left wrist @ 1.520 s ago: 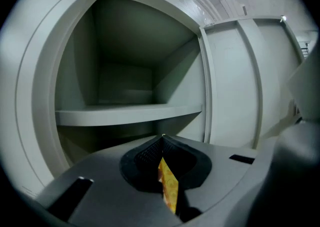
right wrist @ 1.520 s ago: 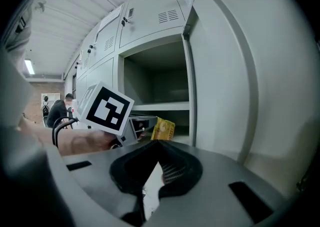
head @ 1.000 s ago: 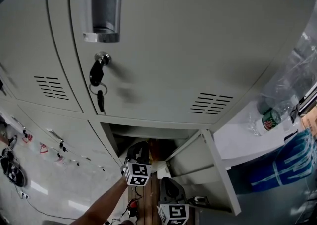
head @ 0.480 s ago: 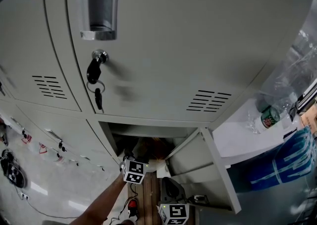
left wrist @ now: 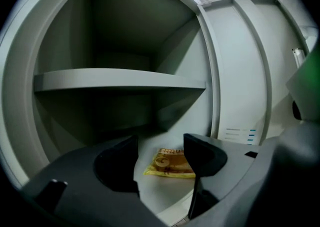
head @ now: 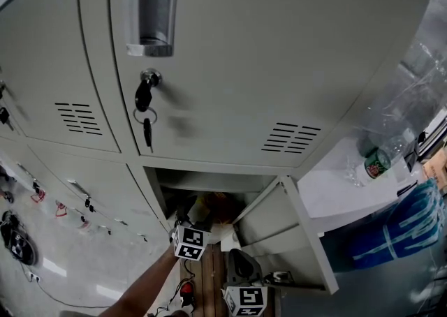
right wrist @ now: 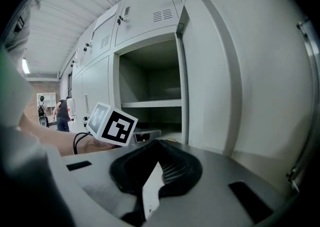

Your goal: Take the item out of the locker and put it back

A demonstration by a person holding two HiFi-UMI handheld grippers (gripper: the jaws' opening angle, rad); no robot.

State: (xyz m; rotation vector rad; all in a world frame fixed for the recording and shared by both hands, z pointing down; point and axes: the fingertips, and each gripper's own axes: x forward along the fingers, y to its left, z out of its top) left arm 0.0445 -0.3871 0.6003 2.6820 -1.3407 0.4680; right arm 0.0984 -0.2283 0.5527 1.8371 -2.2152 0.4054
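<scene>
Lower locker (head: 209,180) with its door (head: 276,225) swung open. Left tongs (left wrist: 160,147) at the compartment mouth, jaws opening, pads clear of the yellow packet (left wrist: 169,163). The packet lies flat on the locker floor, below the shelf (left wrist: 120,79), seen between the jaws. Right tongs (right wrist: 159,147) outside the locker, jaws closed together, gripping nothing.

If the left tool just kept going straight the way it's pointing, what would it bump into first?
Most likely the yellow packet lying on the locker floor. It sits just ahead of the left tool, in line with its opening jaws, untouched. Exact depth is hard to judge.
</scene>
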